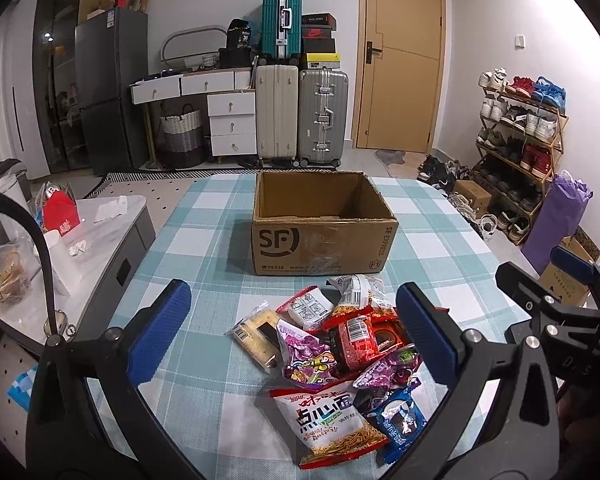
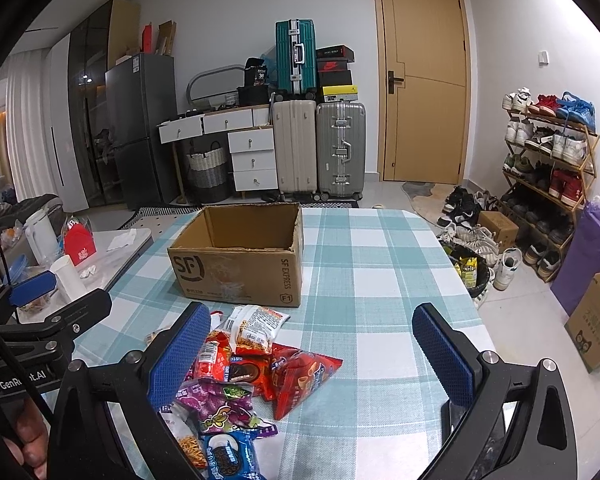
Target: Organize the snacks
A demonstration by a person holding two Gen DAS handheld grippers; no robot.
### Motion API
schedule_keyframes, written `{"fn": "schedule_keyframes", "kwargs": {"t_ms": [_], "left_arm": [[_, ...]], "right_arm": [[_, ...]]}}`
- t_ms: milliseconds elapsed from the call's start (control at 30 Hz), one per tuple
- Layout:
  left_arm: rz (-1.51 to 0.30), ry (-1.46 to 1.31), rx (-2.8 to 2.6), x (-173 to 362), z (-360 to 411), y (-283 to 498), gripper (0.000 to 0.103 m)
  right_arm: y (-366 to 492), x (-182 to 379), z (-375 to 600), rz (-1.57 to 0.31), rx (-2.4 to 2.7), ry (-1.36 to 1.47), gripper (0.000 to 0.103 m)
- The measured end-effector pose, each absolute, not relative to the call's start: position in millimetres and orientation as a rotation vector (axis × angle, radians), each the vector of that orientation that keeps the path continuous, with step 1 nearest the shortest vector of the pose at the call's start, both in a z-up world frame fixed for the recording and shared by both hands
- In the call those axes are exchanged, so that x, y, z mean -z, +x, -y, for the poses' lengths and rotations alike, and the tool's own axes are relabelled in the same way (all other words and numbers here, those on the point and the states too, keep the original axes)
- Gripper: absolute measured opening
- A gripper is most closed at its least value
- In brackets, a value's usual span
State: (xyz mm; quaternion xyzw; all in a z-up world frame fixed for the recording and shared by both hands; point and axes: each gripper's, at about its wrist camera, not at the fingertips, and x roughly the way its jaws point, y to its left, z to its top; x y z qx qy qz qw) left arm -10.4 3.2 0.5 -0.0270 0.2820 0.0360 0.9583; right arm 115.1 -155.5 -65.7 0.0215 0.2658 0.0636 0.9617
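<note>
Both wrist cams sit low over the near table edge, facing the far wall. Left view looks from left of the snack pile (image 1: 340, 356), right view from its right. Shared: pile, cardboard box (image 1: 324, 226) (image 2: 240, 254), checked tablecloth (image 2: 380, 280), suitcases, door.

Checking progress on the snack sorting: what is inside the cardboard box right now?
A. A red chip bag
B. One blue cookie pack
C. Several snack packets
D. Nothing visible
D: the cardboard box shows only bare interior, while the snack packets all lie on the tablecloth before it.
</note>
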Motion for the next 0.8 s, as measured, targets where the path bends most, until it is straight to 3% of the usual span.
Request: {"fn": "schedule_keyframes", "kwargs": {"t_ms": [800], "left_arm": [[-0.578,-0.049,-0.070,0.4,-3.0,-12.2,0.102]], "right_arm": [[114.5,66.4,154.2,-0.538,-0.130,0.044,0.103]]}}
